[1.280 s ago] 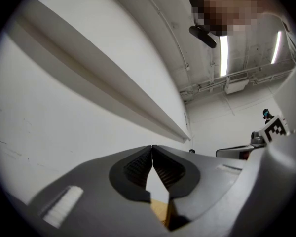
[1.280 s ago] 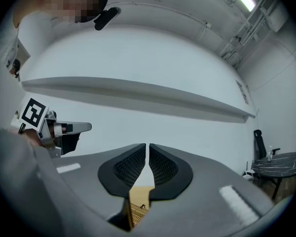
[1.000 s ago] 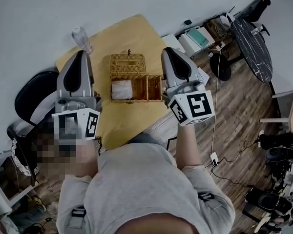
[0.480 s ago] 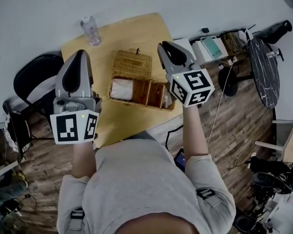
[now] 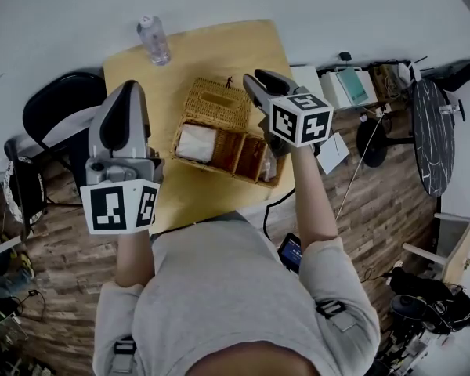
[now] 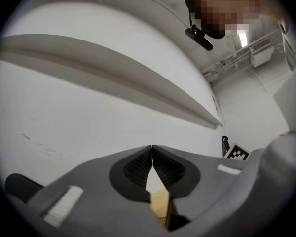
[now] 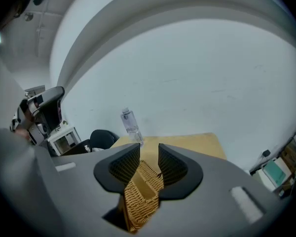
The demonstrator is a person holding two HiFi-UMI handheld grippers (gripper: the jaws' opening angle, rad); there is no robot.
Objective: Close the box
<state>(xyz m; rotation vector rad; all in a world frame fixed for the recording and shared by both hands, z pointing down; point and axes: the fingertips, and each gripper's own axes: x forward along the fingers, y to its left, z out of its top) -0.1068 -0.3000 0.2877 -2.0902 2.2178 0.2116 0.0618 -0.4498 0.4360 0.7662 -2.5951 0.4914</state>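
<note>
My left hand-held gripper (image 6: 151,149) has its jaws pressed together at the tips and holds nothing; it sits raised over the left edge of the surface (image 5: 196,53); my right hand-held gripper (image 7: 149,154) is parted by a narrow gap and empty, above the right end of the upright lid (image 5: 215,104); the wicker box (image 5: 219,171) lies open mid-surface; bare surface runs to its far side; a bottle (image 5: 153,39) stands at the far left corner, well apart; my right forearm reaches forward.
</note>
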